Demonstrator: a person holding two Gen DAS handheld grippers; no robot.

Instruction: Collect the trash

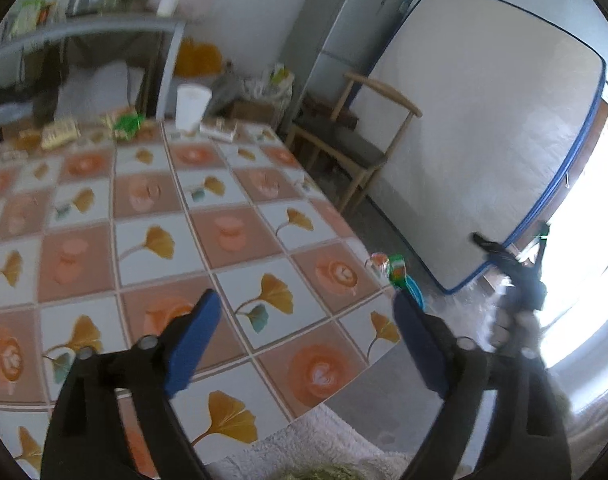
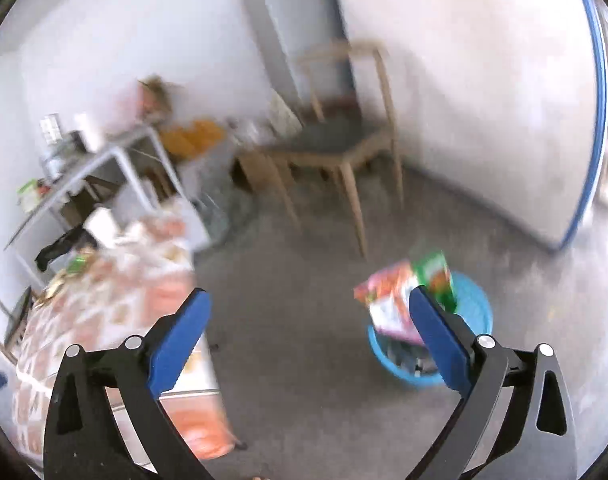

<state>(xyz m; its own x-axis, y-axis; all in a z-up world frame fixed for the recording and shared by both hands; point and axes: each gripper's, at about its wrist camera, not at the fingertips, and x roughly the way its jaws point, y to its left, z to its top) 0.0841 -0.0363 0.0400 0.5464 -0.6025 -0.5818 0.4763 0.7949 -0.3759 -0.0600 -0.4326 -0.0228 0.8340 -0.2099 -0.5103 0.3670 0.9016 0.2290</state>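
A blue bin (image 2: 474, 312) stands on the grey floor, with colourful snack wrappers (image 2: 396, 300) sticking out of it. In the left wrist view its rim (image 1: 418, 290) and wrappers (image 1: 392, 266) peek past the table edge. My right gripper (image 2: 310, 308) is open and empty, above the floor beside the bin. My left gripper (image 1: 306, 312) is open and empty over the tablecloth (image 1: 207, 216). More wrappers (image 1: 125, 124) lie at the far end of the table. The other gripper (image 1: 516, 280) shows at right in the left wrist view.
A wooden chair (image 2: 344, 148) stands by the wall. A mattress (image 1: 484, 120) leans against the wall beside a grey fridge (image 1: 340, 36). A white cup (image 1: 191, 106) and boxes (image 1: 59, 134) sit at the table's far end. A metal shelf (image 2: 99, 172) holds clutter.
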